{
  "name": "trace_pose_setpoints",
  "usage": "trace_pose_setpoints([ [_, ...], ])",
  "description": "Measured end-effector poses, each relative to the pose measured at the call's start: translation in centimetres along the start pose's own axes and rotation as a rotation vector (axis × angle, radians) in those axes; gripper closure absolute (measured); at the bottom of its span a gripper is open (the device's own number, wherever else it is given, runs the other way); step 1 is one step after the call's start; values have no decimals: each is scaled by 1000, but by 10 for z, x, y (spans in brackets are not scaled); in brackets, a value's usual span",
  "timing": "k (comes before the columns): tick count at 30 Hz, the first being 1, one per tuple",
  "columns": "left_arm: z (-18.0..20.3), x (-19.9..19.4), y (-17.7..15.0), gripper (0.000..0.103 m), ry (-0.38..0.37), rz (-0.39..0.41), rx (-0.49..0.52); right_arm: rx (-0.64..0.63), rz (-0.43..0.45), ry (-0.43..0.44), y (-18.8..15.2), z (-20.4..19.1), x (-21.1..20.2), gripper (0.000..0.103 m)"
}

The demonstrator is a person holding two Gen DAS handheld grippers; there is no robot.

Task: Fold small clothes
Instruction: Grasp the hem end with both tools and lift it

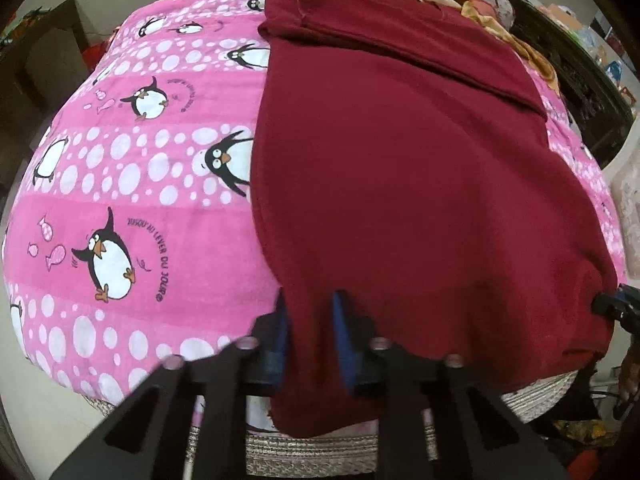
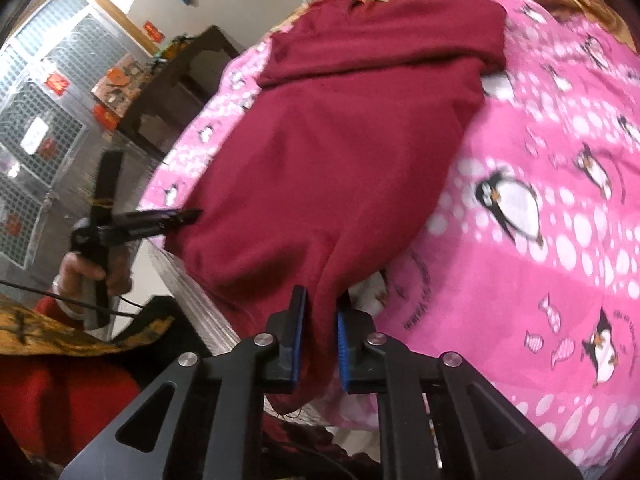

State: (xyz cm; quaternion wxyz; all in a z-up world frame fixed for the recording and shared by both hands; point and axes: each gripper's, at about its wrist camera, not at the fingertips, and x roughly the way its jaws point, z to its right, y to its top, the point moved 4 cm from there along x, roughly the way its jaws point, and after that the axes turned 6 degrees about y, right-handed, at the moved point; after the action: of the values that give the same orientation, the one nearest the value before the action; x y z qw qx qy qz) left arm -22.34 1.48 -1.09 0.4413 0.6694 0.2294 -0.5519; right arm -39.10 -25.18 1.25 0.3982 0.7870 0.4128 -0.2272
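Fingers of the left gripper (image 1: 310, 320), blue-padded, clamped on the near hem of a dark maroon knit garment (image 1: 400, 160), as seen from the left wrist. Spread lengthwise over a pink penguin-print blanket (image 1: 120, 200) on a bed, far end of the garment already doubled into a thick band, near half not yet folded. Black tip of the right gripper (image 1: 616, 304) visible at the garment's other near corner. Wide bare blanket to the picture's left; crumpled gold satin cloth (image 1: 520, 40) close beyond the far end. From the right wrist: right gripper (image 2: 322, 320) pinching a bunched near corner of the garment (image 2: 340, 140), fingers closed on the cloth. Left gripper (image 2: 188, 216) biting the opposite corner, hand (image 2: 92, 268) behind it. Bed edge directly below both grips, hem overhanging; probably next a lift and carry toward the far band, with enough open blanket (image 2: 540, 240) alongside.
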Motion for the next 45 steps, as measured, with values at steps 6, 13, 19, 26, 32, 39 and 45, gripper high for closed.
trace_pose_setpoints([
  [6,-20,-16,14,93,-77,18,-85,11,48,60,18,-1,-11,79],
  [13,-19,-36,30,94,-71,87,-82,43,138,99,42,5,-26,80],
  [19,-24,-56,74,94,-106,206,-128,54,251,101,69,7,-42,80],
  [26,-22,-56,139,94,-120,303,-158,109,370,67,124,27,-56,80],
  [32,-22,-47,204,95,-92,348,-190,167,443,72,183,50,-60,80],
  [39,-12,-19,277,95,-35,342,-171,266,451,20,242,97,-45,81],
  [45,-11,17,316,90,-75,285,-195,391,411,-15,272,141,-16,76],
])
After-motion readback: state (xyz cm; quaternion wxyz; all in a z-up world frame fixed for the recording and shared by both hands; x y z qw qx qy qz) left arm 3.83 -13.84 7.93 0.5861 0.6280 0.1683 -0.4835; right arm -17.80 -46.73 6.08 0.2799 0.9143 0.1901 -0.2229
